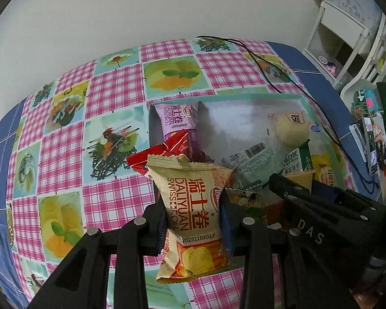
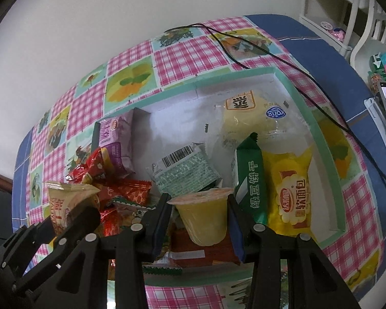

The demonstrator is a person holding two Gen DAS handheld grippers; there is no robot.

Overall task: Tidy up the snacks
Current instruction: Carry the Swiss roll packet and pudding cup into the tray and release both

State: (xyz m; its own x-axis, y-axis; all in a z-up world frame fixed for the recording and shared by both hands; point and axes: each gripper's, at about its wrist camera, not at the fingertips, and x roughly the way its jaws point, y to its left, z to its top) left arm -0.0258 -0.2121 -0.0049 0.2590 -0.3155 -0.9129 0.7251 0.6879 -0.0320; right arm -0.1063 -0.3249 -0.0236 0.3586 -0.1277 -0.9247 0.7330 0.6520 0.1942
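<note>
Two grippers, and you have something clamped in each. Your left gripper (image 1: 193, 221) is squeezed tight on a beige Swiss-roll packet (image 1: 193, 206), its jaws pressing the wrapper from both sides so that the pack stands upright between them, over the near left corner of the box (image 2: 319, 139). Your right gripper (image 2: 199, 221) is pinched on a small jelly cup (image 2: 205, 216) (yellowish filling, sealed lid tilted away from the camera), held over the near part of that box with the cup's walls touching both pads. The box is shallow, white inside with a mint-green rim, and sits on a table under a pink-check tablecloth (image 1: 110, 95) with fruit panels. Inside it, along the left, a purple roll packet (image 2: 115, 139) lies beside red wrappers (image 2: 131, 193); in the middle a pale green packet with a barcode (image 2: 182, 170); to the right a green biscuit pack (image 2: 252, 177) leans against a yellow soft-bread bag (image 2: 290, 193), with a clear-wrapped pale bun (image 2: 247, 121) behind them at the far wall. A black cable (image 2: 244, 43) trails across the cloth beyond the box, and white shelving (image 1: 339, 25) stands past the table's far right edge.
</note>
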